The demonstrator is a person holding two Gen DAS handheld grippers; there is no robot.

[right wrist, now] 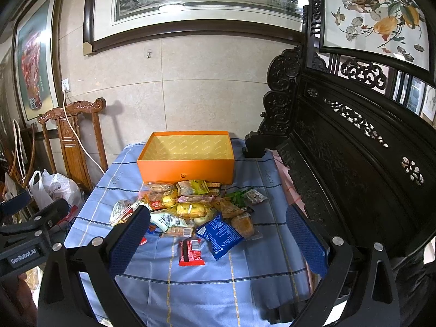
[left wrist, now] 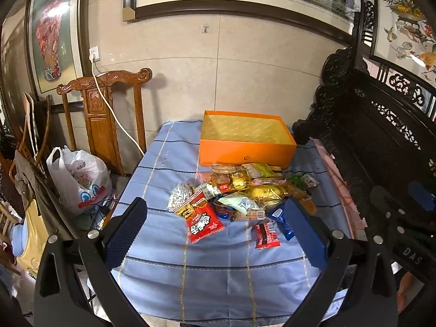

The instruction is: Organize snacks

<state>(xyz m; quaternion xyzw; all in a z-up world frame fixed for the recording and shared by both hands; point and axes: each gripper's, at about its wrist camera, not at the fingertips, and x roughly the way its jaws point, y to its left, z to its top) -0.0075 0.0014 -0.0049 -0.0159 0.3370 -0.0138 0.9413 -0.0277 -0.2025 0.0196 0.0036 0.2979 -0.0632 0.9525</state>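
A: Left gripper, state?

B: Jaws spread wide, nothing between the blue pads. It hangs over the near part of the table, aimed at the snack pile.

A: Right gripper?

B: Also wide open and empty, held above the table's near edge. The left gripper's body shows at the left border of the right wrist view.

A: Where do the snacks lie?

B: Heaped on the blue striped tablecloth, just in front of the orange box. The back of the heap touches or nearly touches the box's front wall; which, cannot be told.

A: Box contents?

B: Lid off; the yellow lining shows and the visible part of the inside holds nothing.

A: Strays from the heap?

B: A red packet at the near left edge, a small red bar lying alone nearest the grippers, and a blue packet just right of it.

A: Surroundings?

B: A wooden chair and a white plastic bag left of the table, a dark carved bench along its right.
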